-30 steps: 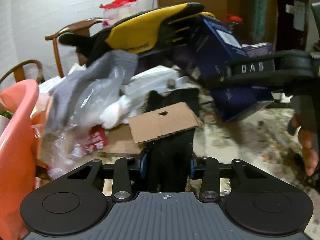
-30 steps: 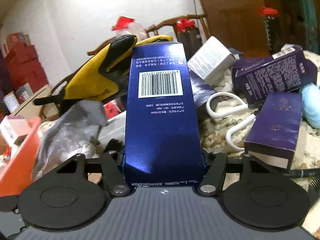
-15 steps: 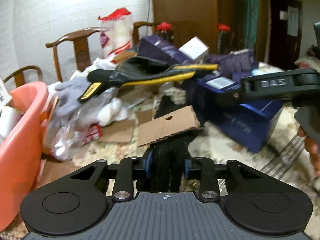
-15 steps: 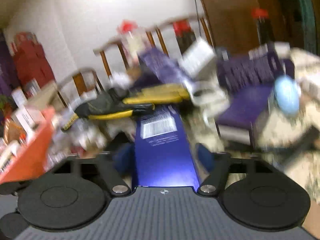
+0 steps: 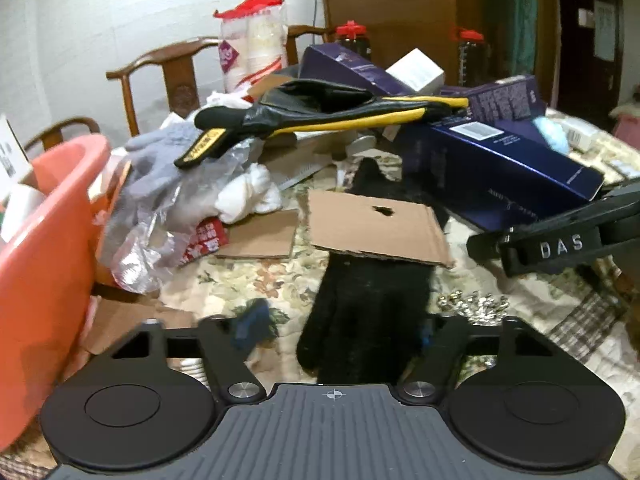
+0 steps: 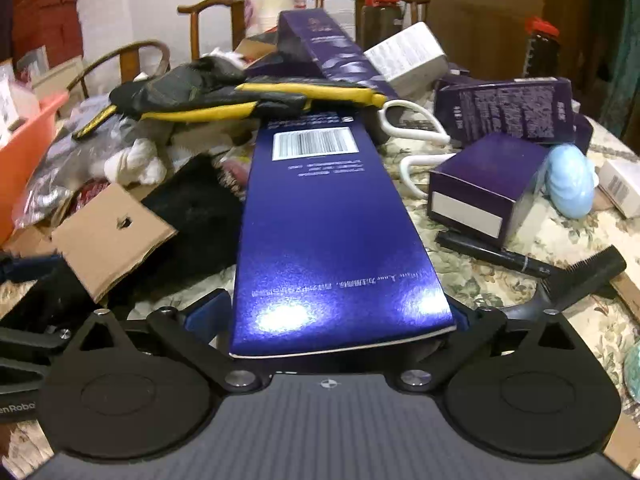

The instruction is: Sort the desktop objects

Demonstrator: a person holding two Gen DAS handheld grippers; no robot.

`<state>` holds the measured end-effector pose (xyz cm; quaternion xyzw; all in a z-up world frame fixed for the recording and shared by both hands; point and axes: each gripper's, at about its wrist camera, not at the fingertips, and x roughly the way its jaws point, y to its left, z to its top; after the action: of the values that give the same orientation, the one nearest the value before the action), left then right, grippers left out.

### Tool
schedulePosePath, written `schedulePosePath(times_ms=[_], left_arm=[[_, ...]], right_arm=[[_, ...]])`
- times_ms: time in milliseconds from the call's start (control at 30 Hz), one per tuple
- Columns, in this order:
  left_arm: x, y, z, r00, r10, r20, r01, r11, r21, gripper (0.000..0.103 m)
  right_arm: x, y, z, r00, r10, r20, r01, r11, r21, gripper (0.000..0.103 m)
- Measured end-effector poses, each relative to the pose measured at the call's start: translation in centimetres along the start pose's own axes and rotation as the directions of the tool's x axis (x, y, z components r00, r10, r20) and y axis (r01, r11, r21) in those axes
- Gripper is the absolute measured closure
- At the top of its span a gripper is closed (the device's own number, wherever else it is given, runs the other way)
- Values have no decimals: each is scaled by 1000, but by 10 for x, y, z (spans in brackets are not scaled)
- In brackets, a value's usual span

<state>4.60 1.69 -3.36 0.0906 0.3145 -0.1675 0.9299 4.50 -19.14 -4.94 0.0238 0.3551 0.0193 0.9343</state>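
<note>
A black glove point(image 5: 360, 320) with a brown cardboard tag point(image 5: 372, 228) lies on the flowered tablecloth between the fingers of my left gripper point(image 5: 338, 326). Its jaws are opening and the left pad stands clear of the glove. A long dark blue box point(image 6: 328, 220) lies flat between the fingers of my right gripper point(image 6: 340, 312). Those jaws are wide and closing slightly, with the pads just beside the box's near end. The far end of the box sits under a yellow and black glove point(image 6: 248, 100). In the left wrist view the right gripper point(image 5: 560, 244) shows beside the blue box point(image 5: 500, 168).
An orange basin point(image 5: 44, 240) stands at the left edge. Grey glove point(image 5: 160, 156), plastic bag and white cloth are piled beside it. Purple boxes point(image 6: 484, 188), a white box point(image 6: 404, 60), a pale blue ribbed object point(image 6: 572, 184), a black pen point(image 6: 492, 256) and a comb point(image 6: 584, 276) crowd the right side. Wooden chairs stand behind.
The left jaws widened and let go of the black glove. The blue box went from upright in the right gripper to lying flat, and those jaws spread. The yellow glove dropped onto the pile.
</note>
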Motion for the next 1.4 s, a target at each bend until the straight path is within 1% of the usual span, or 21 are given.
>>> schedulePosePath(times_ms=[33,67,100,167,367,433,467,500,533,667,733,833,867,900,933,1000,1067,1167,1233,1333,1400], left_arm=[[-1,1,1,1000,-23,2,23,1000,-11,64],[-2,-1,1,1000,-23,5,23,1000,-10,68],[-2,-3,2,1000,-17,6,17,1000,-3,73],[-3,-5,2,1000,-10,10,10,1000,-2,76],[-15,-2,5,999,-21,43,23,999,-41,78],[-19,-3,6,999,-9,51,11,1000,-29,78],[-20,-3,6,999,-4,51,5,1000,-28,78],[-20,-2,5,999,3,49,-1,1000,-30,78],[-19,-1,4,999,11,47,-9,999,-34,78],[-15,4,-1,1000,20,22,-19,999,-34,78],[-11,5,-2,1000,17,13,-16,999,-32,75],[-9,1,-1,999,33,17,-33,999,-7,71],[-8,-1,-2,999,42,19,-43,999,9,70],[-8,-2,-2,998,51,21,-52,998,23,70],[-7,-4,-3,998,59,23,-60,997,38,69],[-9,-4,-5,997,66,30,-67,996,53,69],[-9,-2,-5,997,66,31,-68,996,53,69],[-9,0,-4,997,68,31,-69,996,51,68],[-10,3,-3,997,77,30,-78,995,55,63],[-8,5,-1,995,94,27,-96,993,70,61],[-7,5,0,994,107,25,-108,990,86,58]], right_arm=[[-3,-6,0,1000,-1,17,1,1000,15,16],[-6,-11,0,999,-9,35,8,999,31,29],[-9,-17,1,999,-1,45,-1,999,46,32],[-11,-30,0,998,40,53,-44,996,72,36],[-34,-51,-9,994,47,99,-58,992,108,38],[-39,-56,-8,995,36,91,-45,995,91,36],[-38,-59,-7,998,33,61,-39,995,92,29],[-40,-64,-7,999,24,49,-29,993,112,14],[-45,-68,-8,998,2,58,-10,990,138,9],[-82,-83,-8,986,-10,166,-23,980,196,7],[-100,-84,-3,978,20,208,-69,971,230,7],[-111,-82,13,954,188,235,-250,930,270,6],[-109,-77,18,947,221,235,-281,922,266,6],[-106,-68,24,946,230,227,-283,928,240,6],[-101,-53,30,953,217,211,-257,949,184,6],[-91,-21,37,969,154,193,-164,986,40,6],[-78,11,43,977,114,183,-93,989,-115,6],[-61,48,49,976,68,205,-7,959,-282,4],[-49,66,54,972,44,232,49,924,-378,3],[-26,87,57,961,-10,275,147,863,-483,1],[-11,99,63,958,-27,285,178,835,-521,1]])
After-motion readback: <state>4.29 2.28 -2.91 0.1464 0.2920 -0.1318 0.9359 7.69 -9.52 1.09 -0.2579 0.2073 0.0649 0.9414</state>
